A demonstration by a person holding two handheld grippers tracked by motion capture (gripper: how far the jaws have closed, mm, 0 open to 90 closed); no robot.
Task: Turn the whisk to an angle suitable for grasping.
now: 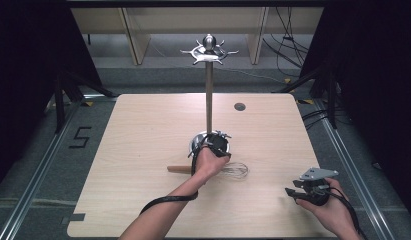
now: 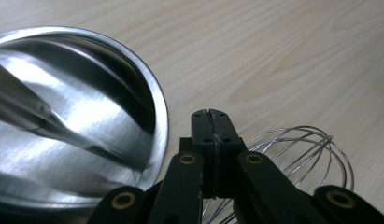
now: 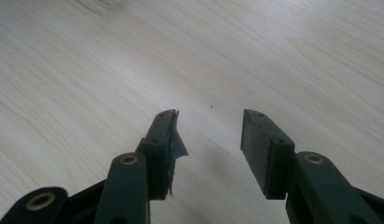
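Wire whisk (image 1: 235, 170) flat beside stand base (image 2: 77, 154)

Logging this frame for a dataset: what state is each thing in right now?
Left gripper: shut, nothing visibly between the jaws, just above the whisk.
Right gripper: open, empty, over bare table.
Whisk: lying flat on the table, untouched.
Utensil stand: upright, hooks empty.

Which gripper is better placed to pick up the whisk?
Left. The left gripper sits directly over the whisk, jaws shut. The right gripper is open but off toward the table's near right corner.
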